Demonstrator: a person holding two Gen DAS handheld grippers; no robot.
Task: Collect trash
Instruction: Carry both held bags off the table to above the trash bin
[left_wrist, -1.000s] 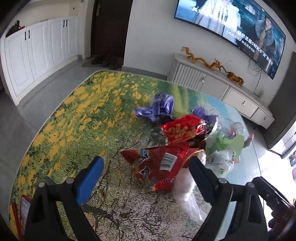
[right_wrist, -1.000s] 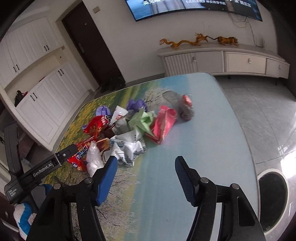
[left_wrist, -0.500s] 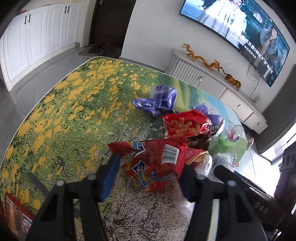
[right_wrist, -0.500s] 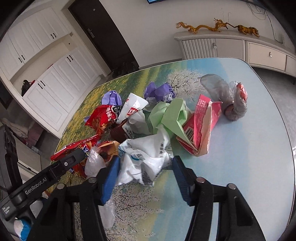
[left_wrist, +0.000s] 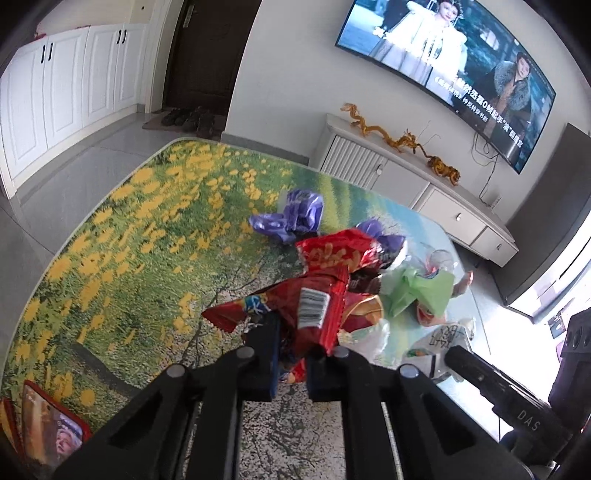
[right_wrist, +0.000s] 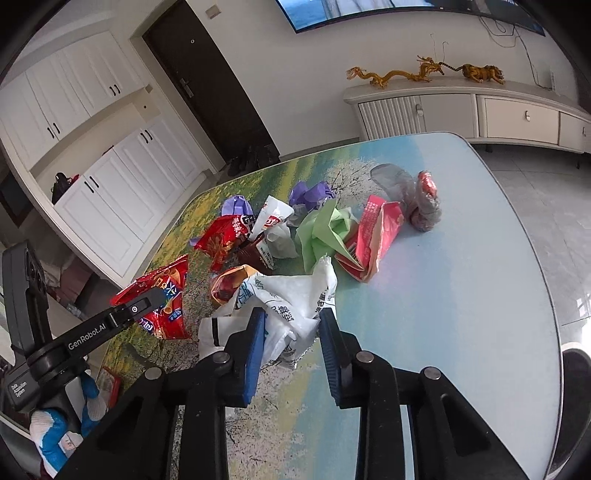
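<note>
Crinkled glossy red foil snack wrapper; thin, creased white plastic bag with printed text; matt, folded light-green paper sheet. Smooth printed landscape tabletop with a slight sheen. Matt black plastic gripper arms with blue rubbery pads.

Wrappers heaped on table

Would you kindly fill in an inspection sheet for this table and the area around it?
Surface: table with a printed landscape cover.
Job's things: heap of trash, including red snack bag, white plastic bag, green paper, pink carton.
Clutter: red-edged item at the table's near corner.
Grippers: left gripper shut on red snack bag; right gripper closing on white plastic bag.
Cables: wires below the TV.
Surroundings: white cabinets, dark door.
</note>
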